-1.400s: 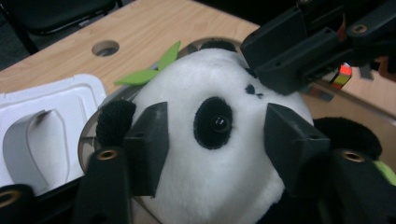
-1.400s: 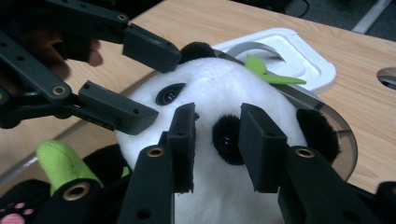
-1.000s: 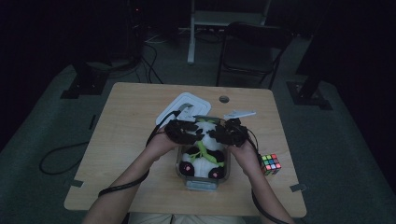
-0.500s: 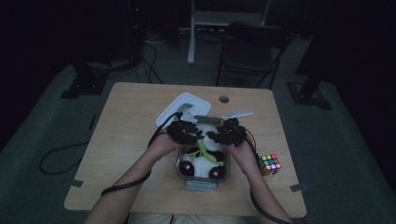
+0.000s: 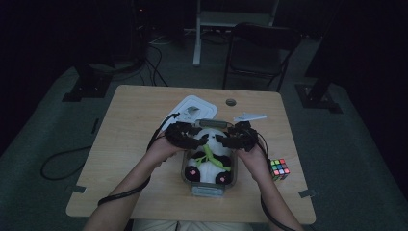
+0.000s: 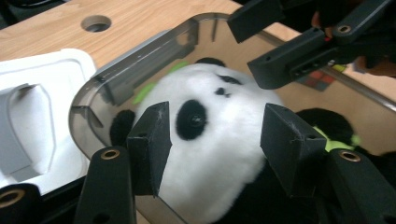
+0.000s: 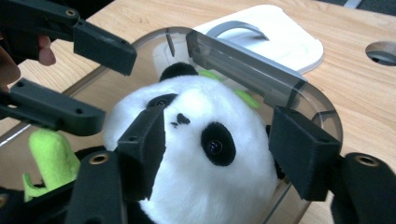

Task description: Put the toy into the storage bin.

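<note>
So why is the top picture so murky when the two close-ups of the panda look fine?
High view: dim and underexposed, the room beyond the table nearly black, the cube the one bright spot. Left gripper view: well lit, panda fairly sharp, the near jaws soft, the box rim bowed by the wide lens. Right gripper view: bright too, panda's eye crisp, a pale sheen on the box wall.

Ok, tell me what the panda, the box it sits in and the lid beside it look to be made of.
Panda: soft plush fabric, going by the fuzzy white and black pile, with glossy eyes that look like hard plastic.
Box: smoky see-through rigid plastic, likely; the wood grain shows through its glossy wall.
Lid: opaque white moulded plastic by the look, matte, with rounded corners.
</note>
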The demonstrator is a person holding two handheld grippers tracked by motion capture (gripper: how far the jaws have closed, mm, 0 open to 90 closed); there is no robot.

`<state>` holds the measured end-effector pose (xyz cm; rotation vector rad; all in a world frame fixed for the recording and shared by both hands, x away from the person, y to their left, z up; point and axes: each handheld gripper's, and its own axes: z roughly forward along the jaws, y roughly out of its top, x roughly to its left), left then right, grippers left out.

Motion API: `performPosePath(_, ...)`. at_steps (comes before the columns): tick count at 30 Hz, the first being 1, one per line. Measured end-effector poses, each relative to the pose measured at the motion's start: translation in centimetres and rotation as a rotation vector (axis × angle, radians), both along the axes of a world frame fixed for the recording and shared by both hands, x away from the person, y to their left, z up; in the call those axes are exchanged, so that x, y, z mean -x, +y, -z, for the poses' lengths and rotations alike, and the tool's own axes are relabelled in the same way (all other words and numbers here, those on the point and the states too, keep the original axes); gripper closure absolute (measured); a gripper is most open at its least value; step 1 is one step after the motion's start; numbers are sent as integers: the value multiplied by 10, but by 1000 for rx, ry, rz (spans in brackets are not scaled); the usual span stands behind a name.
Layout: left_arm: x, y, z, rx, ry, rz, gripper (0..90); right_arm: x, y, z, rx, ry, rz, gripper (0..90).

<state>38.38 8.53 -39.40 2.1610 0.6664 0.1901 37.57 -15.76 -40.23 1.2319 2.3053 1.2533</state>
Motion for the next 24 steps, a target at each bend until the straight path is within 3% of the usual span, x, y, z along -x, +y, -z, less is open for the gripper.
performPosePath(13,16,10,-2,-2,8,2,302,21,-13,-9,-50,-29,-12,285)
performPosePath(22,27,20,2,11,7,26,263,46,-36,-8,-29,-65,29,227)
performPosePath(24,30,20,3,1,5,22,179,51,-42,-8,-20,-72,49,214)
